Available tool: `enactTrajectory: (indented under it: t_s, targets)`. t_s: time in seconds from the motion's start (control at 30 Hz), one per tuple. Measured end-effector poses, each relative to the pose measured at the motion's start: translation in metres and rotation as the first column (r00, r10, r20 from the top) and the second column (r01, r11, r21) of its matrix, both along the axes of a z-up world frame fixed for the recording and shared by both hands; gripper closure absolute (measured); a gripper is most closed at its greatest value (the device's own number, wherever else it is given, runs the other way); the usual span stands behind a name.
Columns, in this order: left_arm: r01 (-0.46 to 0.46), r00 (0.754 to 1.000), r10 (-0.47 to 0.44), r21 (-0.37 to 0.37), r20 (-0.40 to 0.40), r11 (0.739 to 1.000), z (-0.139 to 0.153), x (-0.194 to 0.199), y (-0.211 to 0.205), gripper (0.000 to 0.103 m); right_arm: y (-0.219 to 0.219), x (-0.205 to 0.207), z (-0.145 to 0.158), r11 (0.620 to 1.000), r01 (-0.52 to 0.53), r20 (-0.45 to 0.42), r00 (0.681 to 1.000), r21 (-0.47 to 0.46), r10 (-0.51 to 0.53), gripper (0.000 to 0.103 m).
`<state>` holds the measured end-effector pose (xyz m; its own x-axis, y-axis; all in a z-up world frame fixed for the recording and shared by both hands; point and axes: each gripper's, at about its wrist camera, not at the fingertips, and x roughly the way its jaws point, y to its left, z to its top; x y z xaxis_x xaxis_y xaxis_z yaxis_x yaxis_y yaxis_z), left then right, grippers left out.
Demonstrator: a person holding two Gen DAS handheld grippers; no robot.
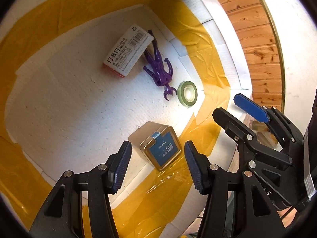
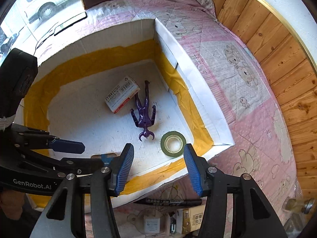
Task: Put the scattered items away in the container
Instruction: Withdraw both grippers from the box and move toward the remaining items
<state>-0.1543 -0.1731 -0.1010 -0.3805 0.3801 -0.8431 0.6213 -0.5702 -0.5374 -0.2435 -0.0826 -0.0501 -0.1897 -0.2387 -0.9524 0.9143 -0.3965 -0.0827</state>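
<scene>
The container is a white foam box (image 1: 200,6) lined with yellow tape, also seen from above in the right wrist view (image 2: 198,79). On its floor lie a staples box (image 1: 128,50) (image 2: 122,97), a purple toy figure (image 1: 158,67) (image 2: 143,113), a green tape roll (image 1: 187,93) (image 2: 173,143) and a gold tin with a blue lid (image 1: 158,146). My left gripper (image 1: 158,166) hovers open just above the tin, pads clear of it. My right gripper (image 2: 158,168) stands open over the tape roll, holding nothing. The left gripper's arm hides most of the tin (image 2: 104,155) in the right wrist view.
The box rests on a pink quilt (image 2: 237,69) with bear prints. In front of the box lie a black marker (image 2: 170,201), a small tan carton (image 2: 190,218) and a white packet (image 2: 151,225). A wood-panelled wall (image 2: 277,49) runs along the right.
</scene>
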Motion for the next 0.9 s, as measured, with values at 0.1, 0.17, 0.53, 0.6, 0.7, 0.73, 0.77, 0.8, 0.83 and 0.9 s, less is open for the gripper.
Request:
enactTrajectory:
  t_s: [0.1,0.17,0.53,0.6,0.7,0.73,0.77,0.8,0.83,0.9]
  targets:
    - [0.025,0.999,-0.029,-0.103,-0.041,0.994,0.012,0.020,0.002,0.045,0.011,0.014,0.013,0.997,0.035,-0.002,0.999,-0.074,-0.035,0.049]
    - [0.038,0.997,-0.050,-0.166,-0.065,0.985,0.021,0.033,0.002,0.045,0.007,0.022,0.021,0.991,0.057,-0.005,0.998,-0.122,-0.058,0.049]
    - [0.036,0.979,-0.122,-0.458,-0.161,0.888,0.064,0.075,0.008,0.045,0.049,0.072,0.052,0.887,0.197,0.005,0.977,-0.419,-0.215,0.049]
    - [0.035,0.977,-0.132,-0.485,-0.169,0.874,0.069,0.081,0.012,0.045,0.059,0.086,0.056,0.853,0.218,0.020,0.971,-0.474,-0.237,0.049]
    - [0.043,0.971,-0.157,-0.520,-0.178,0.853,0.076,0.089,0.020,0.045,0.072,0.106,0.064,0.807,0.225,0.026,0.967,-0.546,-0.253,0.049]
    - [0.045,0.969,-0.167,-0.531,-0.183,0.846,0.079,0.093,0.023,0.045,0.076,0.112,0.066,0.795,0.224,0.020,0.966,-0.564,-0.258,0.049]
    - [0.048,0.966,-0.177,-0.542,-0.189,0.839,0.081,0.097,0.026,0.045,0.081,0.118,0.069,0.784,0.222,0.013,0.964,-0.579,-0.264,0.049]
    - [0.049,0.963,-0.186,-0.553,-0.195,0.832,0.084,0.100,0.029,0.045,0.084,0.124,0.071,0.774,0.221,0.009,0.963,-0.594,-0.268,0.049]
    - [0.050,0.961,-0.195,-0.566,-0.198,0.823,0.086,0.104,0.032,0.045,0.088,0.130,0.072,0.762,0.223,0.010,0.962,-0.608,-0.273,0.049]
    - [0.052,0.955,-0.212,-0.583,-0.210,0.810,0.089,0.111,0.038,0.045,0.095,0.138,0.072,0.737,0.237,0.027,0.958,-0.633,-0.285,0.049]
